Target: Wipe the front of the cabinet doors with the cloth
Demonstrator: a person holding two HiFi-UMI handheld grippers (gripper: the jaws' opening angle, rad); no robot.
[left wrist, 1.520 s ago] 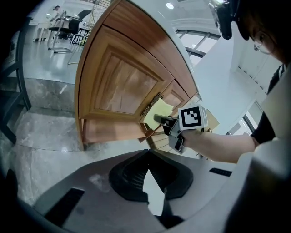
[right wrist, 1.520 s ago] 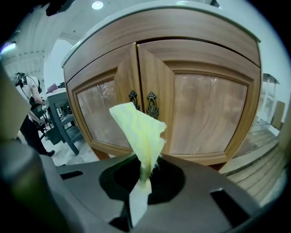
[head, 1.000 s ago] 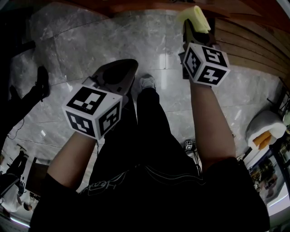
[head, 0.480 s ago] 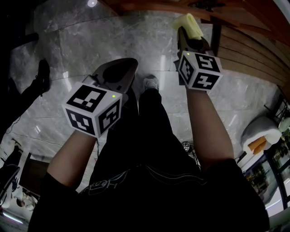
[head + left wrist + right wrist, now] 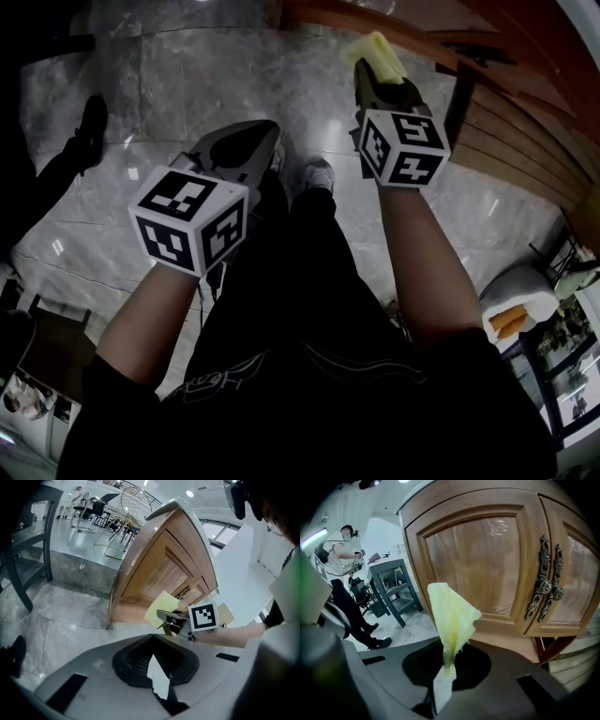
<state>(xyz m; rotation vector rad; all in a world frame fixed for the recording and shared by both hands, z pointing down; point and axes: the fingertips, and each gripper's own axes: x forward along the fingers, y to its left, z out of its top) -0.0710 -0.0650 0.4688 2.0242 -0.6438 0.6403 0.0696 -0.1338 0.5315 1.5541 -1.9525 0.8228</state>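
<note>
My right gripper [image 5: 374,79] is shut on a pale yellow cloth [image 5: 375,50], which sticks up out of its jaws [image 5: 451,613]. It is held in front of a wooden cabinet [image 5: 497,103]. The cabinet's left door [image 5: 480,557] and the ornate metal handles [image 5: 543,587] stand just beyond the cloth; I cannot tell whether the cloth touches the wood. My left gripper [image 5: 246,142] hangs lower and to the left over the floor, its jaws shut with nothing in them. In the left gripper view the cloth [image 5: 161,609] and the right gripper [image 5: 174,618] show beside the cabinet [image 5: 164,564].
The floor [image 5: 187,84] is grey marble. A dark table [image 5: 391,585] and a standing person [image 5: 342,569] are left of the cabinet. Someone's shoe [image 5: 92,124] is at the far left. My own foot [image 5: 319,175] is below the grippers. Chairs [image 5: 89,510] stand far off.
The right gripper with the cloth has drifted a little left and up in the head view, and more of the cabinet shows at the top right. The left gripper has hardly moved.
</note>
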